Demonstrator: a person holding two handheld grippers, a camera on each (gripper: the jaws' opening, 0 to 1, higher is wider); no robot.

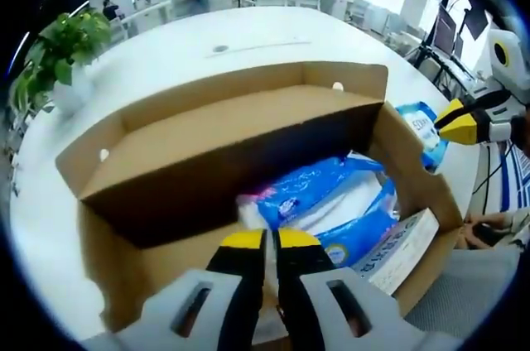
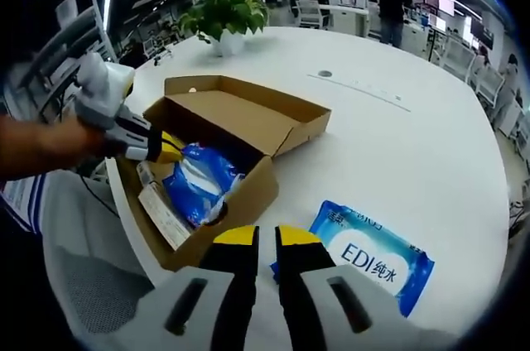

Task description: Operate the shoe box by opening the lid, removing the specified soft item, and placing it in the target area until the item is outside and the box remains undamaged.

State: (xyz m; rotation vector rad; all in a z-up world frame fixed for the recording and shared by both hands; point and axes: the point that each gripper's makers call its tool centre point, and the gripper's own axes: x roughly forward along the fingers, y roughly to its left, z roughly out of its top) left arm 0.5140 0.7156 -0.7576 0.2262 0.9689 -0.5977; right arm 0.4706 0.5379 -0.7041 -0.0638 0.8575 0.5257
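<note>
An open brown shoe box (image 1: 112, 260) (image 2: 248, 194) lies on the white round table, its lid (image 1: 232, 119) folded back. Inside are blue-and-white soft packs (image 1: 315, 189) (image 2: 199, 181) and a white printed card (image 1: 397, 247) (image 2: 161, 214). My left gripper (image 1: 267, 239) (image 2: 170, 148) reaches into the box, its jaws shut on the white crimped end of a blue pack. A blue wipes pack marked EDI (image 2: 377, 260) (image 1: 422, 127) lies on the table outside the box. Beside it, my right gripper (image 2: 258, 239) (image 1: 454, 123) hovers shut and holds nothing.
A potted plant (image 1: 66, 45) (image 2: 224, 16) stands at the table's far side. A grey chair (image 2: 91, 285) sits close to the box's near edge. Bare table (image 2: 397, 136) spreads past the box. People and desks fill the background.
</note>
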